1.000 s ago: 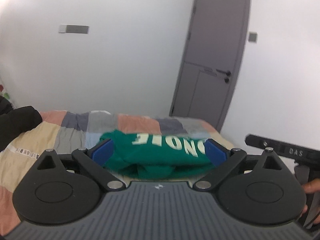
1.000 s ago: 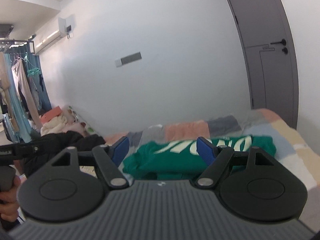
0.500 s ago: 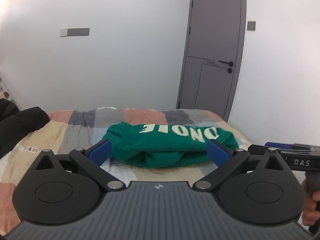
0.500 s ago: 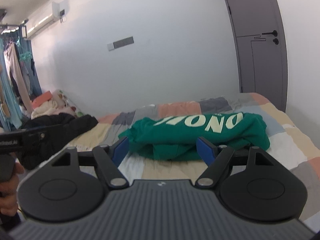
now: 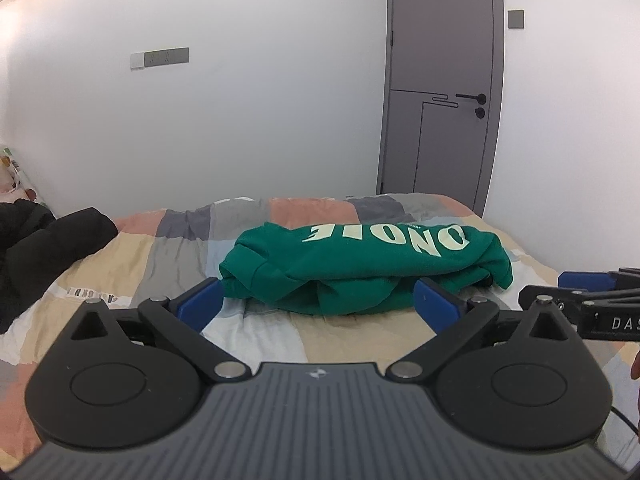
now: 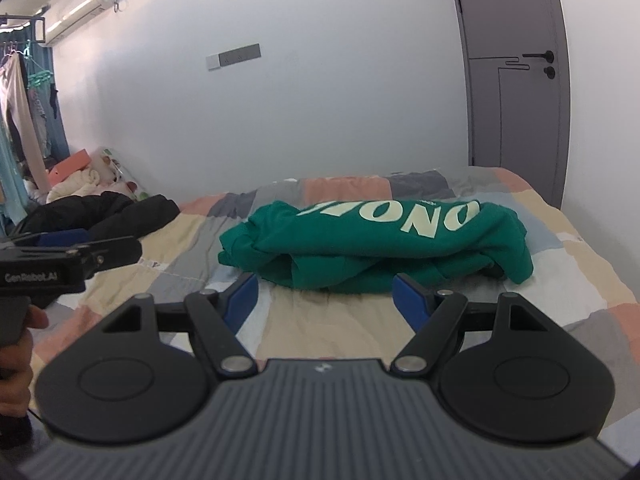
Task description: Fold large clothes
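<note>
A green sweatshirt (image 5: 360, 268) with pale lettering lies bunched in a loose roll on the patchwork bed cover (image 5: 152, 264); the right wrist view shows the same sweatshirt (image 6: 376, 244). My left gripper (image 5: 318, 300) hovers just in front of its near edge, blue pads wide apart and nothing between them. My right gripper (image 6: 326, 300) also stands open a little short of the garment, empty. The right gripper's fingers (image 5: 584, 284) reach in from the right edge of the left wrist view, and the left gripper (image 6: 72, 256) shows at the left of the right wrist view.
A black garment (image 6: 100, 212) is heaped on the bed's left side, with pillows and clothes (image 6: 80, 176) behind it. A grey door (image 5: 440, 92) stands at the far right beyond the bed. A clothes rack (image 6: 20, 112) hangs at the far left.
Both grippers have sunk toward the bed and tilted downward, so the sweatshirt and cover now fill more of each view. Both stay open.
</note>
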A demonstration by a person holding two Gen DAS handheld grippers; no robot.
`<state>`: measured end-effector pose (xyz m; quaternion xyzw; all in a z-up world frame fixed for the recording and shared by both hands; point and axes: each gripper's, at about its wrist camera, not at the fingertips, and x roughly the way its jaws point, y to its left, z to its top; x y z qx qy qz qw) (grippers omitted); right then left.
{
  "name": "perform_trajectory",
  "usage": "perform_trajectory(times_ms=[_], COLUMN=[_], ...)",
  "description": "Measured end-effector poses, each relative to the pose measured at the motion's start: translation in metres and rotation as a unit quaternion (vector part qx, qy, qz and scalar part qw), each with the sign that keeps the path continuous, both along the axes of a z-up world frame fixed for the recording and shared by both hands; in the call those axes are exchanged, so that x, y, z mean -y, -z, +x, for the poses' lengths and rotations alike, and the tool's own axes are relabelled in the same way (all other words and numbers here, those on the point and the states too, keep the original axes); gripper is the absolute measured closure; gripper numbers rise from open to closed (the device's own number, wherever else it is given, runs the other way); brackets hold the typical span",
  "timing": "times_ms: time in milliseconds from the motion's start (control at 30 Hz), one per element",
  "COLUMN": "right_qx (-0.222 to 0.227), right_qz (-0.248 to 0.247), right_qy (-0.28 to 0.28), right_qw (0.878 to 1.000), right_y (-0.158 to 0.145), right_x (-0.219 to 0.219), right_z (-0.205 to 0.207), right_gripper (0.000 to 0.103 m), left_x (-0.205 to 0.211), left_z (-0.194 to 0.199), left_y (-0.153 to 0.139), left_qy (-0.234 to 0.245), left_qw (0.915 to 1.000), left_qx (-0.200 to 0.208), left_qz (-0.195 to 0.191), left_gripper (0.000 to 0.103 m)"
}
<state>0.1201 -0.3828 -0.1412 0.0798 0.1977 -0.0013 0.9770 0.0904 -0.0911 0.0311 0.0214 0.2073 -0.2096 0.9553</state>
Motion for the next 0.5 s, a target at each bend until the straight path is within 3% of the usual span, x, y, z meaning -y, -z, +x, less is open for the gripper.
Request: perform_trajectory(times_ms=[500], right_qx=[-0.007], right_qz=[0.003], right_qy=[0.009], right_qw=[1.0], right_y=[0.0032], right_x=[0.0037], right_z=[-0.0078], right_gripper=[0.027], left_x=[0.0093], left_z=[-0.0019], left_y=[0.0067], left_qy=[-0.003], left_qw=[1.0], left_qx=[-0.005], left_qz=[0.006], left_gripper=[0.0])
